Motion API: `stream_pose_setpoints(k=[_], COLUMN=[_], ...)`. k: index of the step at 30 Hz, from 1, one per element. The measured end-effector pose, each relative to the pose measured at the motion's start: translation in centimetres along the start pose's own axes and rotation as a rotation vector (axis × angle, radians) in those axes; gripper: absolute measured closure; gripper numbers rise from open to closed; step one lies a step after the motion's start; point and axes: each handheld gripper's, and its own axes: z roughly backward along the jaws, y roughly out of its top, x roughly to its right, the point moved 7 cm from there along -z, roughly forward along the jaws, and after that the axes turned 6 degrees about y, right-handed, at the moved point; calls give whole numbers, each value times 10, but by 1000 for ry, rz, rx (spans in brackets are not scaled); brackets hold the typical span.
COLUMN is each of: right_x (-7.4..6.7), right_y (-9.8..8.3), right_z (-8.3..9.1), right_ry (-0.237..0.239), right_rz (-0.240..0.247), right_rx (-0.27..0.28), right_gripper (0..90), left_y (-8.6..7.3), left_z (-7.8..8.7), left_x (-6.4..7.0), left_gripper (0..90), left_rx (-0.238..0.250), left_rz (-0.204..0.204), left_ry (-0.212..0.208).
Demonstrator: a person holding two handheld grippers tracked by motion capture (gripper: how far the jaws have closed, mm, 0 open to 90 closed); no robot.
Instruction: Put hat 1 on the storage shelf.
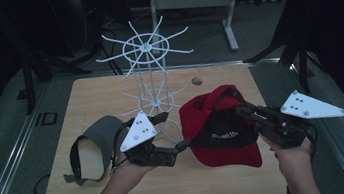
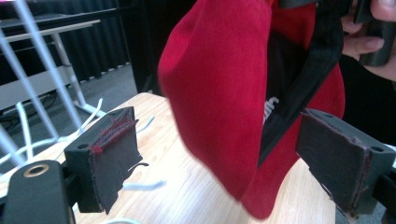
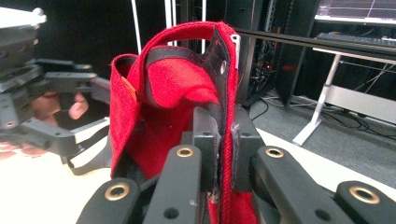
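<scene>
Dark workshop space surrounds a wooden table [image 1: 109,92] carrying a white wire display rack [image 1: 149,74]. At three o'clock of its base, the red cap [image 1: 222,130] hangs lifted, clenched at its rim by the right gripper [image 3: 224,140]. The left gripper [image 2: 219,158] stands released, jaws straddling the brim without pressing. A grey visor [image 1: 98,142] lies at nine o'clock. Neither is hung; racking seems to remain.
</scene>
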Motion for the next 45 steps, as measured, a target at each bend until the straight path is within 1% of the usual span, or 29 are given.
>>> stream_pose_setpoints(k=[1, 2, 4, 5, 8, 10, 14, 15, 16, 18, 20, 21, 22, 23, 25, 26, 27, 29, 30, 31, 33, 34, 36, 38, 39, 41, 42, 44, 45], right_x=[-1, -1, -2, -3, -5, -6, -4, -3, -3, -2, -1, -1, -2, -2, -2, -2, -2, -2, -2, -2, -2, -2, -3, -5, -6, -7, -8, -8, -9], right_y=[0, 0, 0, 0, 1, 1, 0, 0, 0, -1, -1, -2, -3, -3, -4, -4, -4, -3, -4, -4, -5, -6, -9, -11, -12, -13, -13, -14, -15], right_z=[0, -1, -2, -2, -3, -4, -2, -1, -1, 0, 0, 0, 0, -1, -1, -1, 0, 0, 0, 0, 0, 0, 1, 2, 3, 4, 5, 6, 6], right_ry=[1, 1, 8, 9, 16, 14, 9, 10, 8, 7, 5, 5, 6, 7, 7, 8, 8, 10, 10, 13, 15, 18, 24, 26, 27, 28, 28, 32, 33], right_rz=[-1, 0, 0, 1, 4, 9, 2, 3, 4, 2, 2, 2, 2, 0, 0, 0, 0, 1, 2, 1, -1, -3, -5, -12, -14, -14, -16, -21, -26], right_rx=[-1, -2, -2, -1, -2, -3, 0, 1, 2, 1, 0, -1, -8, -7, -5, -4, -3, -2, -4, -5, -5, -5, -7, -8, -8, -4, -4, 0, -1], right_gripper=[841, 841, 841, 840, 841, 840, 841, 840, 841, 841, 840, 841, 841, 840, 840, 840, 841, 840, 840, 840, 840, 839, 838, 838, 837, 837, 837, 836, 835], left_y=[3, 5, 8, 10, 15, 16, 19, 20, 20, 21, 22, 23, 24, 25, 27, 28, 29, 30, 30, 31, 32, 33, 37, 41, 43, 46, 48, 49, 50], left_z=[-3, -6, -12, -16, -26, -31, -38, -40, -41, -43, -45, -47, -48, -49, -50, -50, -50, -49, -49, -48, -46, -44, -43, -42, -42, -42, -42, -42, -41], left_x=[1, 2, 4, 5, 6, 7, 6, 6, 6, 6, 7, 8, 9, 9, 10, 10, 10, 9, 10, 9, 8, 7, 6, 6, 7, 9, 10, 10, 11], left_gripper=[133, 133, 133, 133, 134, 141, 177, 215, 231, 330, 402, 402, 469, 492, 567, 607, 678, 764, 816, 833, 848, 853, 859, 864, 864, 867, 867, 867, 868], left_rx=[1, 0, -5, -8, -11, -15, -20, -24, -27, -23, -28, -31, -23, -21, -19, -14, -12, -10, -7, -7, -11, -5, -1, -8, -6, -11, -8, -12, -12], left_rz=[0, 1, -11, -13, -15, -29, -35, -33, -31, -30, -30, -34, -29, -34, -34, -37, -37, -47, -54, -59, -56, -47, -31, -30, -31, -49, -46, -65, -58], left_ry=[0, -13, -9, -16, -19, -12, 6, 12, 6, 19, 16, 33, 26, 42, 45, 62, 58, 67, 56, 61, 44, 60, 58, 53, 50, 58, 53, 63, 61])
